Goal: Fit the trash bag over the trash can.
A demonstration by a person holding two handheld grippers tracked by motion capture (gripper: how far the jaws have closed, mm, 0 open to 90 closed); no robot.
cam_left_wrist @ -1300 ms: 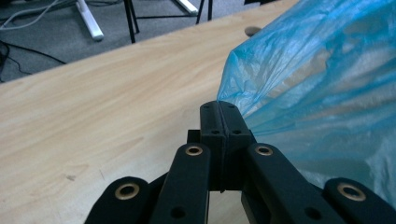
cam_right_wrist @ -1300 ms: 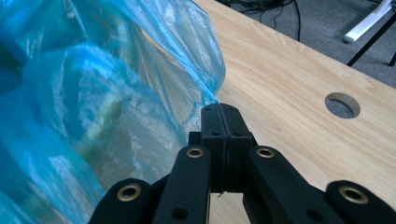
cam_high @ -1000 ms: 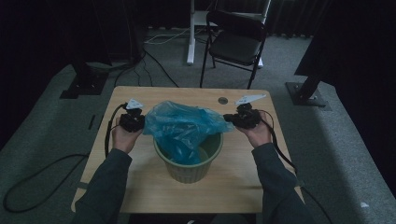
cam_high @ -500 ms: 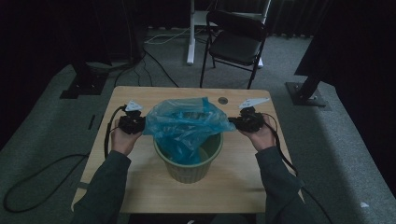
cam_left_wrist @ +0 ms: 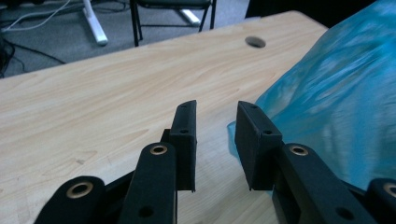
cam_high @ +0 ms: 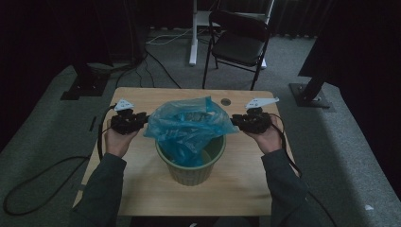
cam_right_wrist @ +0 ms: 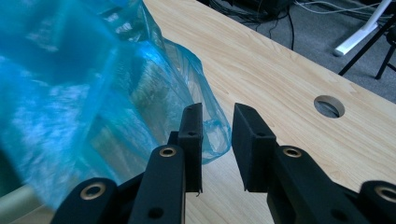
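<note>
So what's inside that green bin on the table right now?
A blue plastic bag sits in the green bin, its upper part billowing above the rim. The crumpled plastic hides the bin's bottom, so anything under or within the bag can't be seen.

The blue plastic bag covers most of the green bin's mouth, so the inside of the bin stays hidden. In the left gripper view the bag runs off the right and top edges and is smeared by blur; in the right gripper view it runs off the left and top edges, also blurred. The person's sleeves are cut by the near edge of the high view. The chair beyond the table loses its top at the far edge, and the surrounding floor sinks into darkness.
</note>
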